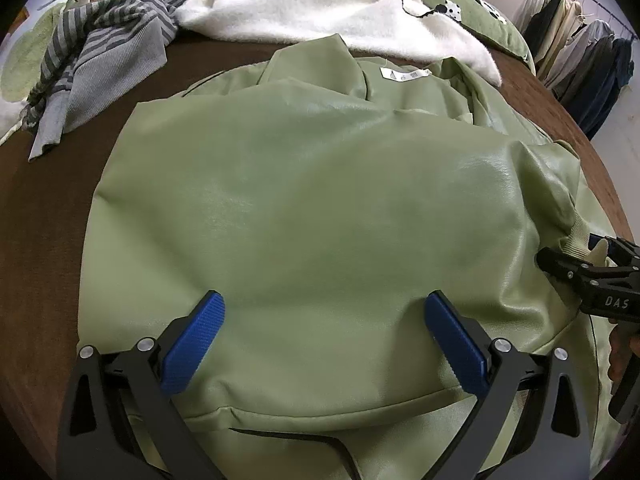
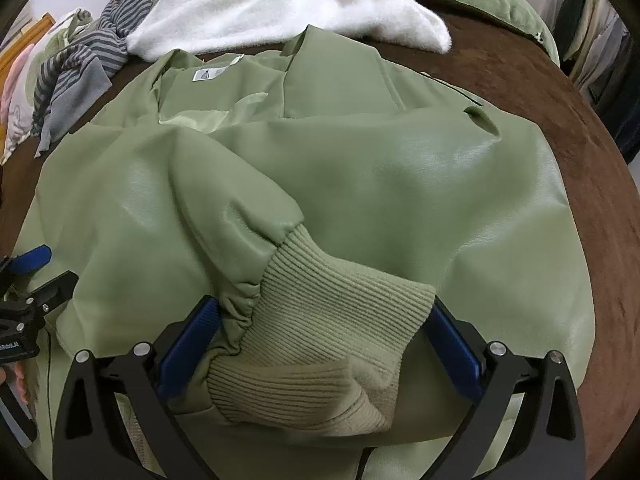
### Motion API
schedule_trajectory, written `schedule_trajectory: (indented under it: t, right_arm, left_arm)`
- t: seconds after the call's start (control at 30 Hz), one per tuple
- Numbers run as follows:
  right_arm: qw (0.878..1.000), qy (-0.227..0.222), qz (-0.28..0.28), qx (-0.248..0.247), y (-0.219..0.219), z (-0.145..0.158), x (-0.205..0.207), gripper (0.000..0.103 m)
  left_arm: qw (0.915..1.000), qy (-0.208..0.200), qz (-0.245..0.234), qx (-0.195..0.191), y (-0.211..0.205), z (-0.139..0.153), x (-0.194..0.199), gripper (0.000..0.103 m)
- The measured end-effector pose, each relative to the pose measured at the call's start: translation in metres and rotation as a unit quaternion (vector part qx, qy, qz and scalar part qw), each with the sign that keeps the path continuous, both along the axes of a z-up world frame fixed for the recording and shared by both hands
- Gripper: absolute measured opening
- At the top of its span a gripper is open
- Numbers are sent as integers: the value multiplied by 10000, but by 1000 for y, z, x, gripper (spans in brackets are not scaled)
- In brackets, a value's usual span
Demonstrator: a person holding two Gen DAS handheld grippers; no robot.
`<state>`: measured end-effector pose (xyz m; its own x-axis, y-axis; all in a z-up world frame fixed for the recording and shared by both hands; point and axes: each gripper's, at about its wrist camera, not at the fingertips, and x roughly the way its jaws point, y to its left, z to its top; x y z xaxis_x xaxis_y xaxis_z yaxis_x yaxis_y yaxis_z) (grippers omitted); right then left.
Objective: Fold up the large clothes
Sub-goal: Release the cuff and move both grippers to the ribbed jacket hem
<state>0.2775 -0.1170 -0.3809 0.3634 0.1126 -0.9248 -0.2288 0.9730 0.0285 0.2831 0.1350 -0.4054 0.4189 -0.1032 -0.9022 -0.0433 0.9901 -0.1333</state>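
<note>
A light green faux-leather jacket (image 1: 312,200) (image 2: 400,184) lies spread on a brown bed cover (image 1: 40,220), collar and white label (image 1: 404,74) at the far side. My left gripper (image 1: 324,304) hovers open over the jacket's near hem, with only flat fabric between its blue fingers. A sleeve is folded across the body; its ribbed knit cuff (image 2: 328,320) sits between the wide-apart fingers of my right gripper (image 2: 322,308), which is open. From the left wrist view, the right gripper (image 1: 580,250) shows at the jacket's right edge by the cuff (image 1: 576,236). The left gripper (image 2: 52,268) appears at the left edge.
A white fleece garment (image 1: 300,0) lies just beyond the collar. A grey striped sweater (image 1: 104,52) is heaped at the far left. A green spotted pillow (image 1: 480,12) sits at the back right, and a rack of hanging clothes (image 1: 580,60) stands beyond the bed.
</note>
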Motion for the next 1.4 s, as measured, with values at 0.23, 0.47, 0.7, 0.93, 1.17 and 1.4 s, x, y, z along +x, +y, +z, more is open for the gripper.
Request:
schedule_trajectory:
  t: [0.23,0.47,0.7,0.93,1.17,1.4]
  right_arm:
    - [9995,-242,-74,163,-4,47,-14,97]
    - [9987,-446,-120,213,-15,112,-43,97]
    - [9976,-510,-332,325,-34,161,-88,97]
    - [9985,-466,-185,207,-55,169,-149,97]
    - [9991,-422,-9,6,-89,142,-213,97]
    - [9998,43,-186,106,-124,107,-261,97]
  left_arm:
    - [9999,59,31,139,2,26,-6,97]
    - [9995,-176,35,249,4,89,-34,96]
    - [9992,-276,165,255,10,142,-79,97]
    - [9989,-85,371,290,18,152,-151,97]
    - [9953,166,904,316,22,121,-238,96]
    - [9896,442,1314,371,23,86,-297,96]
